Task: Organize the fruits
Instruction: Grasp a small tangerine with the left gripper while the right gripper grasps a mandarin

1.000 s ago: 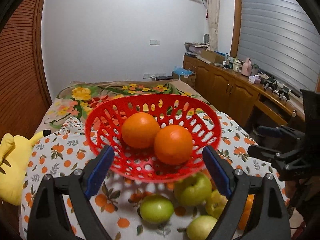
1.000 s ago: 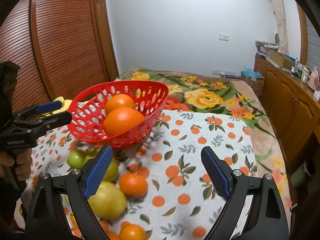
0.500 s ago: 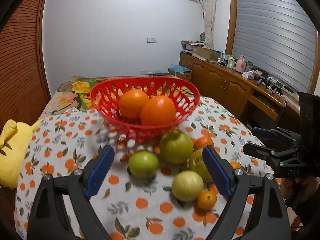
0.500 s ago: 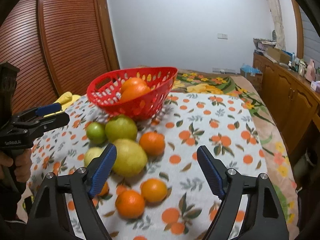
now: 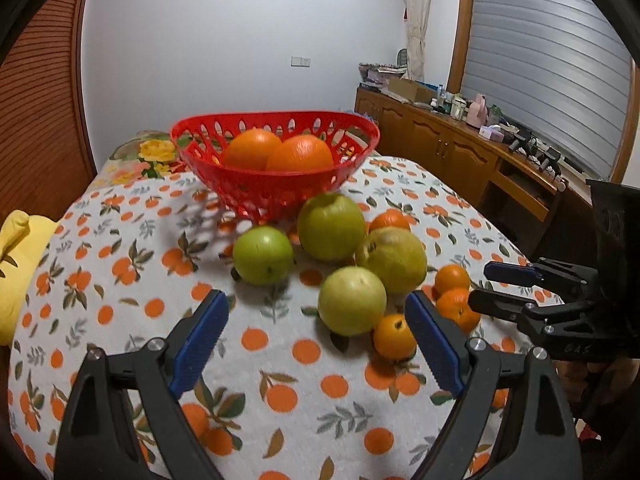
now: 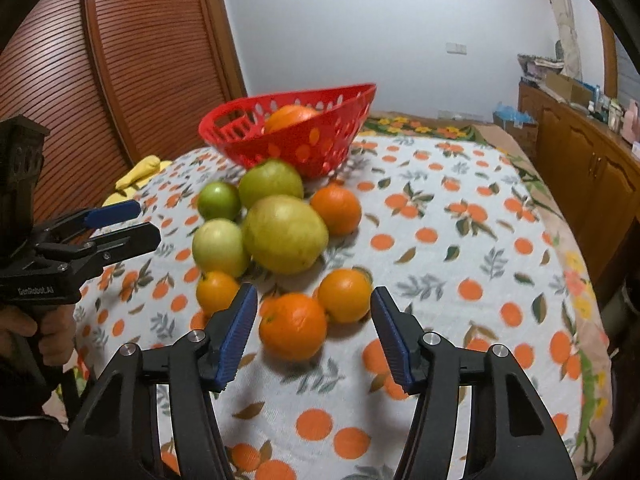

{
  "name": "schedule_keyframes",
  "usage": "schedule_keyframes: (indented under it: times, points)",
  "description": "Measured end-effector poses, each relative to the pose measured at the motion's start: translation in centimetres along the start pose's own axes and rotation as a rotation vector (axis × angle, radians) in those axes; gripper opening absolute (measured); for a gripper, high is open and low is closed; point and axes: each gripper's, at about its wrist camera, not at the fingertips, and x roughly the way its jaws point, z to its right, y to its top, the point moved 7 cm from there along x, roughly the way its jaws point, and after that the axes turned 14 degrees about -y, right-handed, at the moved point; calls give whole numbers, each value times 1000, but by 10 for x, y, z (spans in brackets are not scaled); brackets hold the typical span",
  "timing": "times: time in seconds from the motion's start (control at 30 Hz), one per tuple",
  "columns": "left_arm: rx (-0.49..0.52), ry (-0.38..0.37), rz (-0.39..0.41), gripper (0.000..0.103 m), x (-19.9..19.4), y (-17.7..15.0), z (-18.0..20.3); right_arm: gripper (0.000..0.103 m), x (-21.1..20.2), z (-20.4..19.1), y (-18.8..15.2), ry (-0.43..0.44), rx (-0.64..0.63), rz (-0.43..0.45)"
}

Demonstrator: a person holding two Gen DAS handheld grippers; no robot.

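The right gripper (image 6: 312, 340) had just been narrowing its blue-padded jaws, not yet touching the round orange tangerine (image 6: 293, 327) between them. The left gripper (image 5: 316, 344) stood wide, empty. The red perforated plastic basket (image 6: 320, 148) sat at twelve o'clock. Centring the pads before squeezing would likely prevent rolling.

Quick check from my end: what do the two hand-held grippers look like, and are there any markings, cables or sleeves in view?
Both match: the left hand-held gripper and the right hand-held gripper have black angular frames with silver pivot bolts and blue ribbed pads. White lettering marks the left one's side; I can't read it surely. No cables show. A dark sleeve covers the left arm.
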Motion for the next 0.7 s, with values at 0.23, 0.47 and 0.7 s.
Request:
schedule_keyframes:
  times: [0.23,0.47,0.7]
  points:
    - [-15,-7,-21,90,4,-14,0,54,10,-8,-13,18,0,-37]
    - [-33,-16,-36,90,8,-23,-1,53,19,-14,-17,3,-15,-70]
    - [-32,-23,-50,90,13,-26,4,47,25,-15,-19,20,7,-91]
